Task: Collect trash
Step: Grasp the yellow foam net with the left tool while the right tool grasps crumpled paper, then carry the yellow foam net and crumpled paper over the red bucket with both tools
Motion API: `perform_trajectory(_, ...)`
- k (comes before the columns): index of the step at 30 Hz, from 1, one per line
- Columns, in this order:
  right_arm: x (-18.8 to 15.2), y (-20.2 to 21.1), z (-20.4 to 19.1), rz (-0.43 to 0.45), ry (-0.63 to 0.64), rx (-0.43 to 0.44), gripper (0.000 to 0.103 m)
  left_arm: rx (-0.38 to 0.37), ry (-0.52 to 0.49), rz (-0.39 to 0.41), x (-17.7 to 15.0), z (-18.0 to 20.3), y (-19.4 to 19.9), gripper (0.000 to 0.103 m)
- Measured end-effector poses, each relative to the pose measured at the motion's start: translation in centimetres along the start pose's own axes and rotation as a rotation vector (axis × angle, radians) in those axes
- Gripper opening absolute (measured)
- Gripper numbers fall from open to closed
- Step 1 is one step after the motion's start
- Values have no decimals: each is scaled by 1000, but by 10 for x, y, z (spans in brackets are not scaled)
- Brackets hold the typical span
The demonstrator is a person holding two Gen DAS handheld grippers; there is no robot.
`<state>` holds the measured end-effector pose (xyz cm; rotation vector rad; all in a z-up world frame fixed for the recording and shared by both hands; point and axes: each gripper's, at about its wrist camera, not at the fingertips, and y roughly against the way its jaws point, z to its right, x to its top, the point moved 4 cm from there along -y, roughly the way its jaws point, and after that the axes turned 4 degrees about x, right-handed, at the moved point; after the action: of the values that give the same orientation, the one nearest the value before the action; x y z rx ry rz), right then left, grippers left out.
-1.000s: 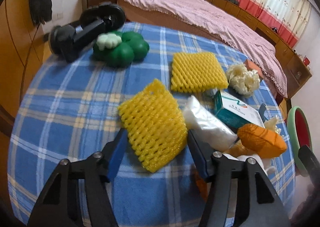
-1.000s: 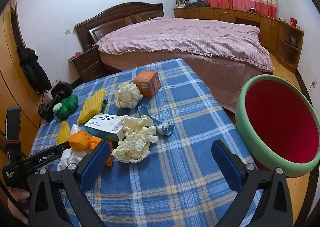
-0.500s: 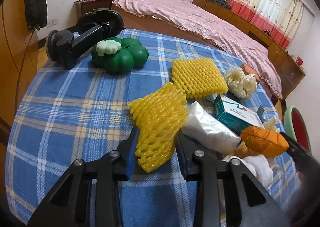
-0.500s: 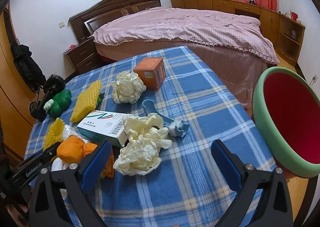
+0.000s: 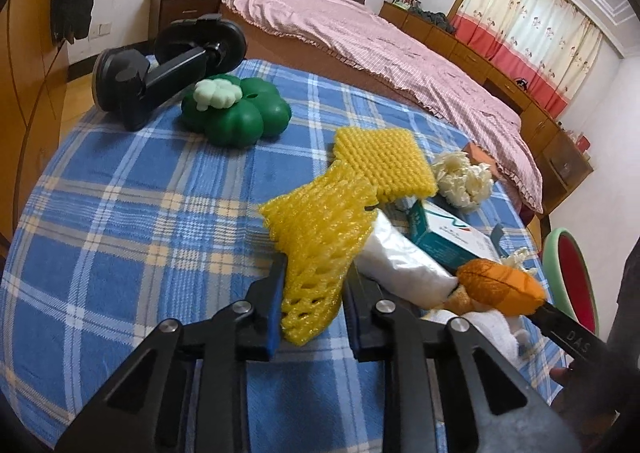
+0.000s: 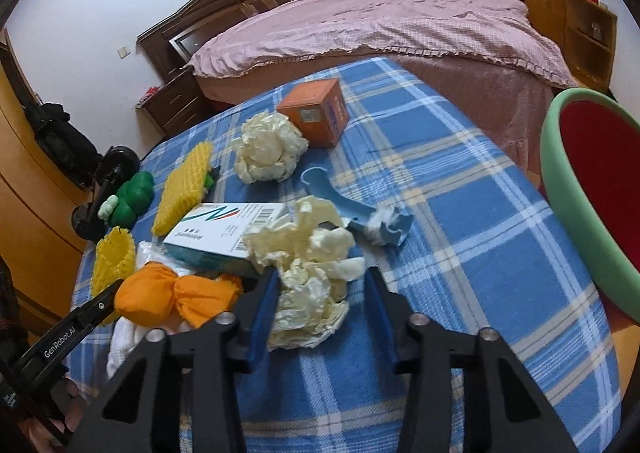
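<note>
My left gripper (image 5: 314,285) is shut on a yellow foam net (image 5: 320,237), squeezed between the blue pads and lifted a little off the blue plaid tablecloth (image 5: 120,213). It shows at the left in the right wrist view (image 6: 113,261). My right gripper (image 6: 322,293) has its jaws around a crumpled cream paper wad (image 6: 310,293), closed to about its width. A red bin with a green rim (image 6: 596,189) stands beside the table at the right.
On the table lie a second yellow foam net (image 5: 384,161), a white-teal box (image 6: 224,237), an orange cloth bundle (image 6: 168,297), another paper wad (image 6: 268,153), an orange box (image 6: 316,115), a blue plastic piece (image 6: 352,209), a green clover toy (image 5: 236,115) and a black holder (image 5: 160,69).
My left gripper closed on the yellow foam net and squeezed it narrow. My right gripper moved down over the paper wad and its jaws narrowed around it.
</note>
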<state>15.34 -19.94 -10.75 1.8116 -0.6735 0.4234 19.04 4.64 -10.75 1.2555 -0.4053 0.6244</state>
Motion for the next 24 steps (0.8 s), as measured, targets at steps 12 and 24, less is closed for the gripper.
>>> perform_trajectory(12,-2,32,5,63,19,36,16,-1,-35,84,3,25,46,25)
perform_trajectory(24,8,82,33,157,-15,94,14,-42,-64,107,-2,67,75,25)
